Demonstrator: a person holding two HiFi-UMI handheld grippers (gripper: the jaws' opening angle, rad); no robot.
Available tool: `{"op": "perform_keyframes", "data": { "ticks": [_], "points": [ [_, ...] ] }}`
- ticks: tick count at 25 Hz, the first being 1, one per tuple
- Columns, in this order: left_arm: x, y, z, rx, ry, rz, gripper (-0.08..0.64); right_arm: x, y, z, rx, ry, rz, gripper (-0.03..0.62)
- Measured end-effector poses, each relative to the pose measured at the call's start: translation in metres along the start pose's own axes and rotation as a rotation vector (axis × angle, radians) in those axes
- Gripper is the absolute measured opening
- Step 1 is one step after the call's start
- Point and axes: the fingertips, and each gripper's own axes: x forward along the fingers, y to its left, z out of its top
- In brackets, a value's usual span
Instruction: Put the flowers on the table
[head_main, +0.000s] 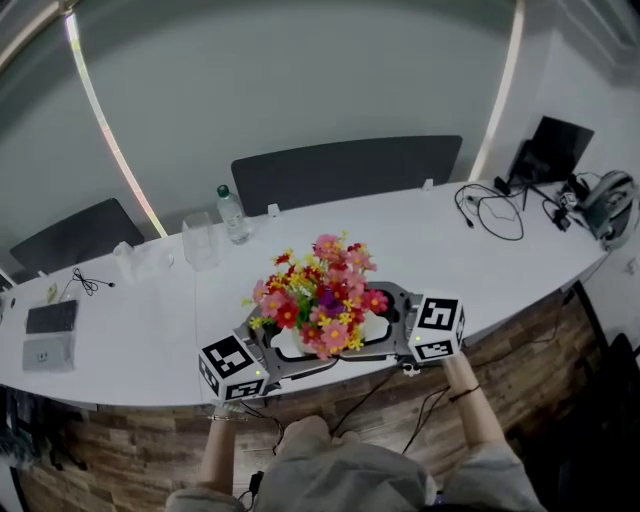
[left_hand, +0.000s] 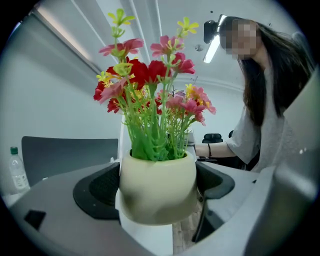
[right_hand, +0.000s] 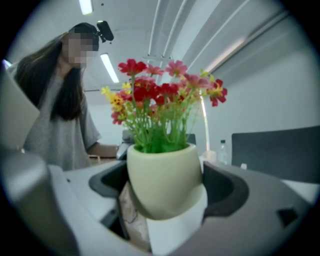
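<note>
A cream flower pot with red, pink and yellow flowers and green stems is held between both grippers at the front edge of the white table. My left gripper is shut on the pot from the left, its pads pressing both sides. From the right, my right gripper is shut on the same pot. In both gripper views the pot's base sits over the table's white edge; I cannot tell whether it touches. The flowers stand upright.
A water bottle and a clear cup stand behind the pot. A small laptop lies far left. Black cables and a dark screen are at the right end. Dark chairs line the far side.
</note>
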Motion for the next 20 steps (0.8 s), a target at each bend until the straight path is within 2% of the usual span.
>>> {"op": "perform_keyframes", "data": {
  "ticks": [6, 20],
  "points": [
    [-0.004, 0.034, -0.006, -0.030, -0.001, 0.022, 0.462, 0.016, -0.030, -0.002, 0.028, -0.009, 0.017, 0.459],
    [0.003, 0.122, -0.025, -0.082, -0.009, -0.006, 0.462, 0.046, -0.113, -0.013, 0.081, 0.006, -0.020, 0.459]
  ]
}}
